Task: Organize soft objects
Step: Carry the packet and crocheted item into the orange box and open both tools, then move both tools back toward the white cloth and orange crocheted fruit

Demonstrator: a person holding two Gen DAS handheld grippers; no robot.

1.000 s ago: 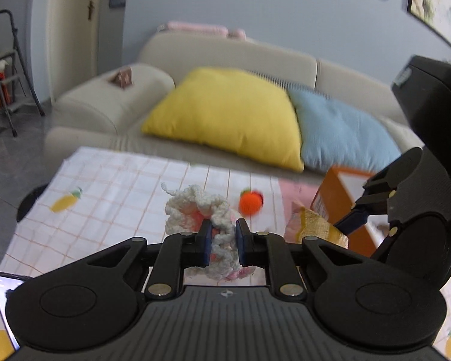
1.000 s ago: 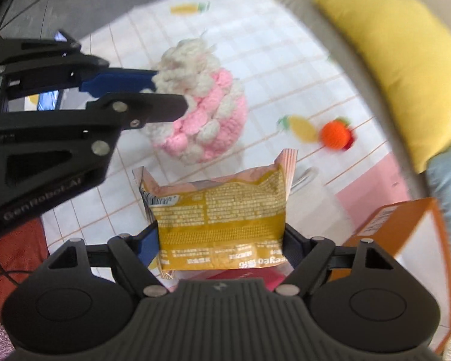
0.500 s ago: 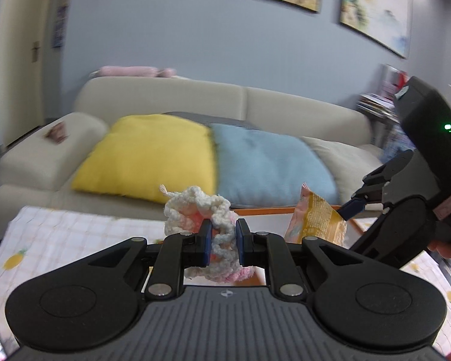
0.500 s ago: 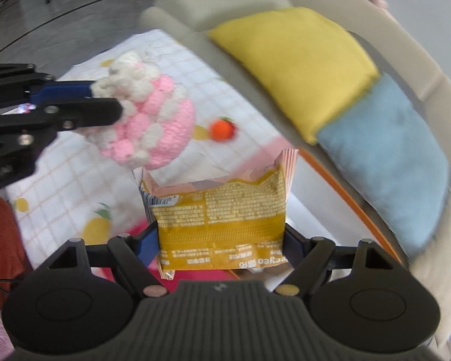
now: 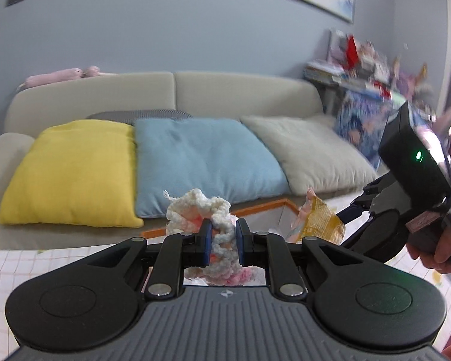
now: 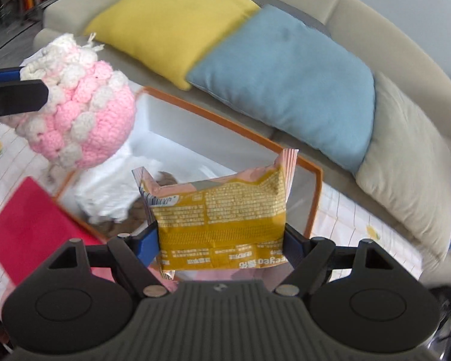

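Grippers are seen over an orange-rimmed box point(image 6: 311, 207), the left gripper point(image 5: 222, 242) clamped on a pink-and-white crocheted hat point(image 6: 78, 111) at ten o'clock, the right gripper point(image 6: 221, 240) gripping a yellow snack packet point(image 6: 222, 213) at centre.

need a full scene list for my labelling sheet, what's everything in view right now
crocheted hat: 1, pink and cream, held in the air at the box's left end
snack packet: 1, yellow, held in the air over the box
box: 1, orange rim, white inside, on the table in front of the sofa
white soft item: 1, lying inside the box
red flat item: 1, on the table left of the box
tablecloth: 1, white checked
cushions: 3, yellow, blue, beige, on the sofa
sofa: 1, beige
left gripper: 1, black, shut on the hat
right gripper: 1, black, shut on the packet
hand: 1, holding the right gripper
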